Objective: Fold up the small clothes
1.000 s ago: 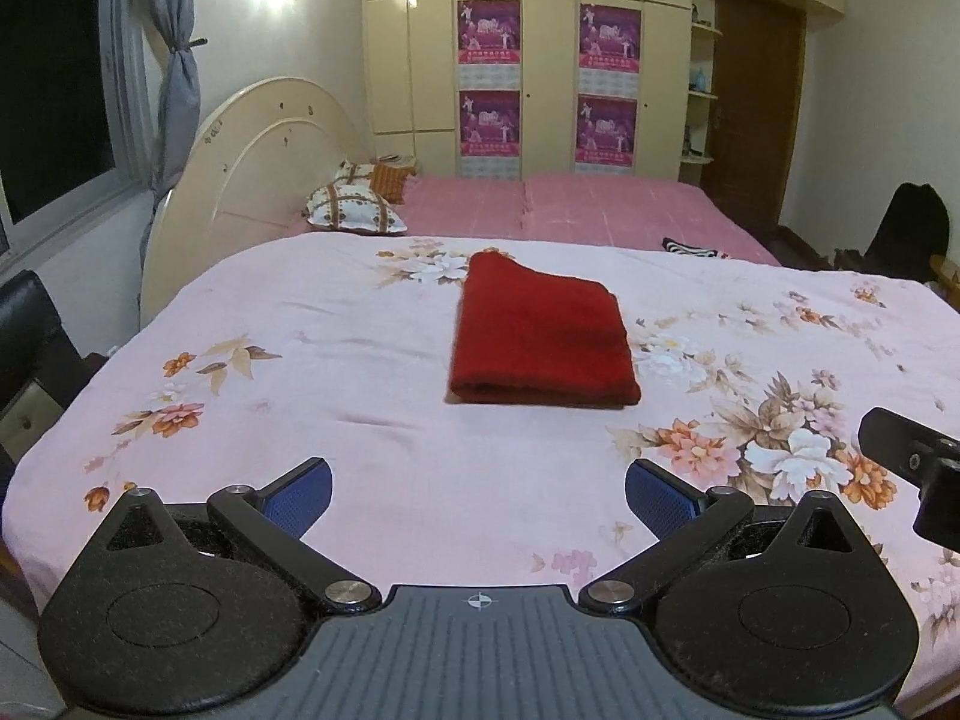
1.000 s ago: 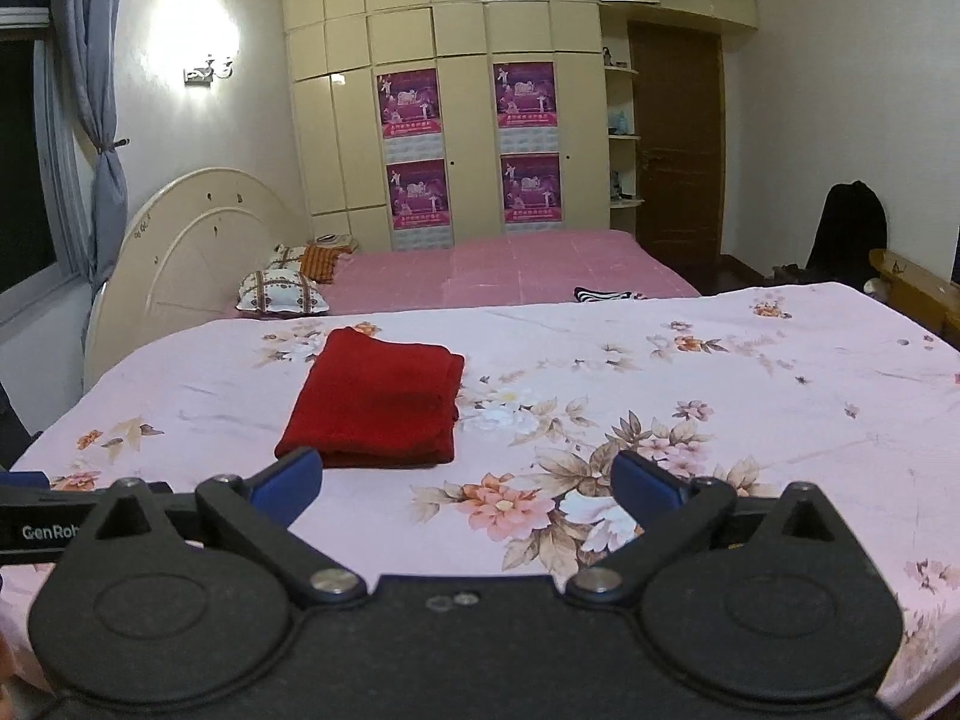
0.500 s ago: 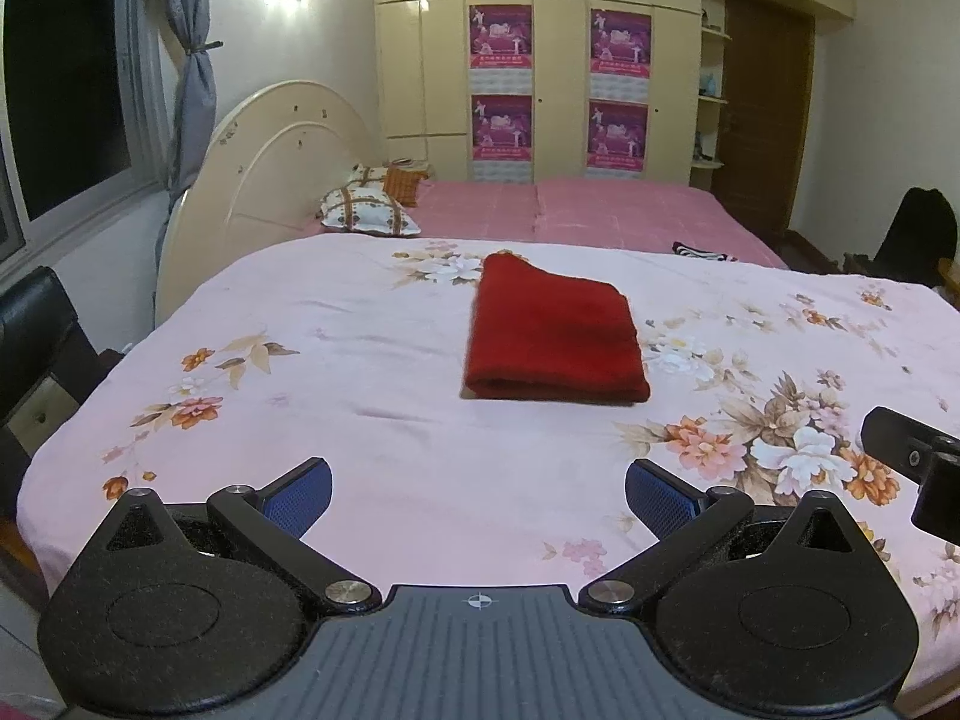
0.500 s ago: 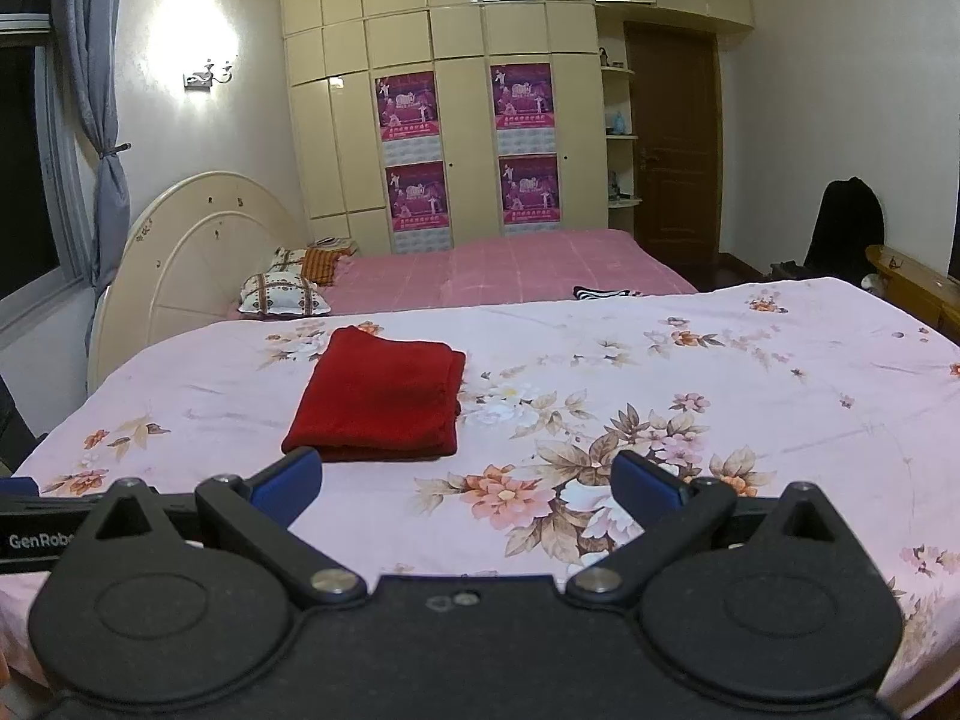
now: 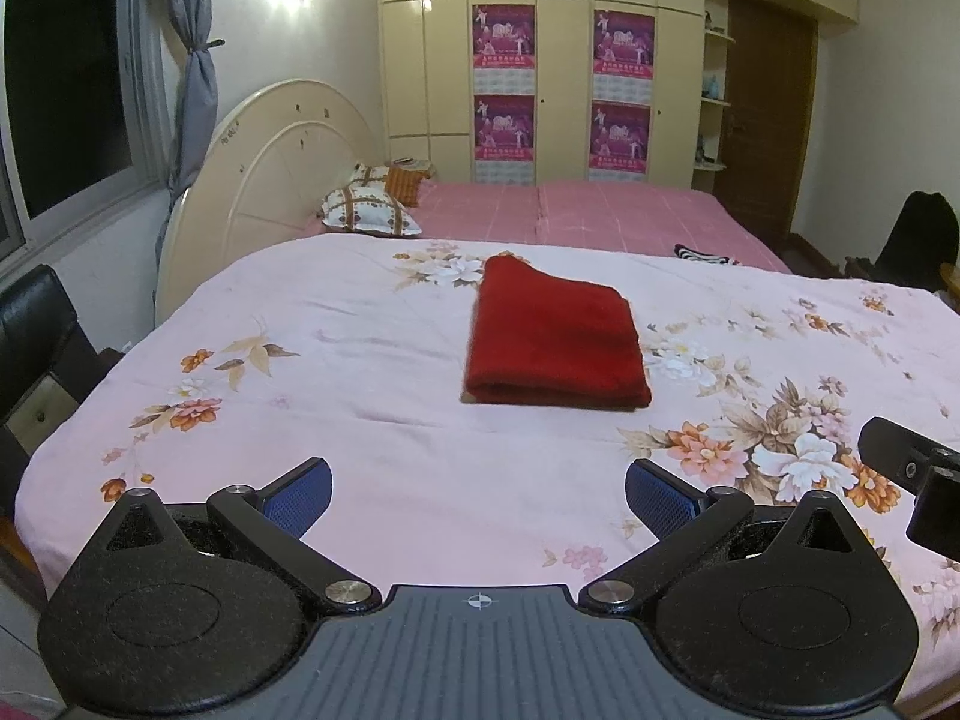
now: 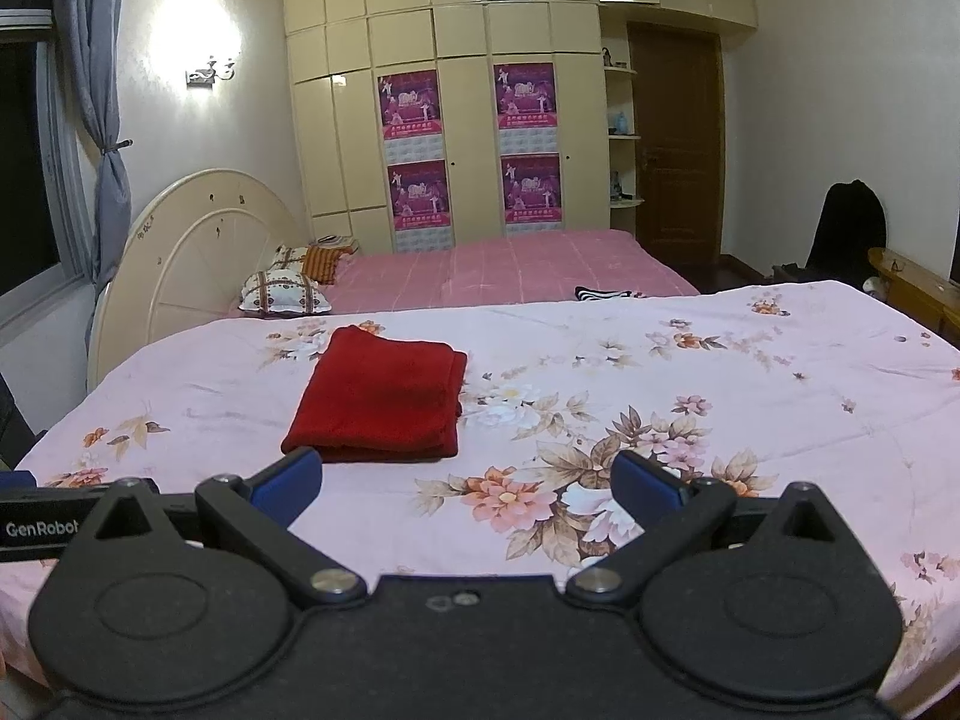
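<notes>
My left gripper [image 5: 478,495] and my right gripper [image 6: 467,483] both have the jaws spread wide with nothing between them, above the near edge of the flowered pink sheet [image 5: 372,420]. Further on, the red cloth [image 5: 555,341] lies folded flat on the sheet, apart from both grippers. Behind it I see a pink bed [image 6: 510,270] with pillows [image 6: 282,294], then the cream wardrobe [image 5: 564,54].

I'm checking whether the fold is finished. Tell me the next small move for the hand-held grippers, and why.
Probably back both away and end the fold. The red cloth already lies as a neat folded rectangle on the floral bedspread. The left hand-held gripper and right hand-held gripper are both open, empty and short of the cloth, and no other loose garment shows on this bedspread.
</notes>
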A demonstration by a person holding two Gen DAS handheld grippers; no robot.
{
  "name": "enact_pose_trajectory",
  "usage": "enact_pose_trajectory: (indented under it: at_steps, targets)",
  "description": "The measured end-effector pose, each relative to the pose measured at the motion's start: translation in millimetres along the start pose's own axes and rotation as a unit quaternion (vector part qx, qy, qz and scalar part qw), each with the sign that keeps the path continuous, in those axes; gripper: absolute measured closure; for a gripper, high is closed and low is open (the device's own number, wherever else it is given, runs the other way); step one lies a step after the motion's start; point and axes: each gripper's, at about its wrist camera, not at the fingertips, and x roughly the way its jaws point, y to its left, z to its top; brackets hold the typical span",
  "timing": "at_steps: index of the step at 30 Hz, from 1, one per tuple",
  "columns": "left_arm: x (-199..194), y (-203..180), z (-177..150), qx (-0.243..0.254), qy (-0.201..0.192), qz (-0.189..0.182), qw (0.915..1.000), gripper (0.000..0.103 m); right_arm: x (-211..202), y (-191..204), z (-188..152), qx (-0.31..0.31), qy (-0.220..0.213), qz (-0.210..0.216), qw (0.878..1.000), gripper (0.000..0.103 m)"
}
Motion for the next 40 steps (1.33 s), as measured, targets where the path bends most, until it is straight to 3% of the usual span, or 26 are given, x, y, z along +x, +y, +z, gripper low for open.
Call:
enact_pose_trajectory:
  at_steps: [32, 40]
  targets:
    - [22.7, -8.3, 6.0, 0.007, 0.013, -0.009, 0.9998, 0.000, 17.3, -4.0, 1.1, 0.001, 0.018, 0.003, 1.000, 0.001]
    - [33.6, -13.2, 13.4, 0.019, -0.002, -0.011, 0.9997, 0.000, 28.5, -7.4, 2.6, 0.005, 0.025, -0.002, 1.000, 0.001]
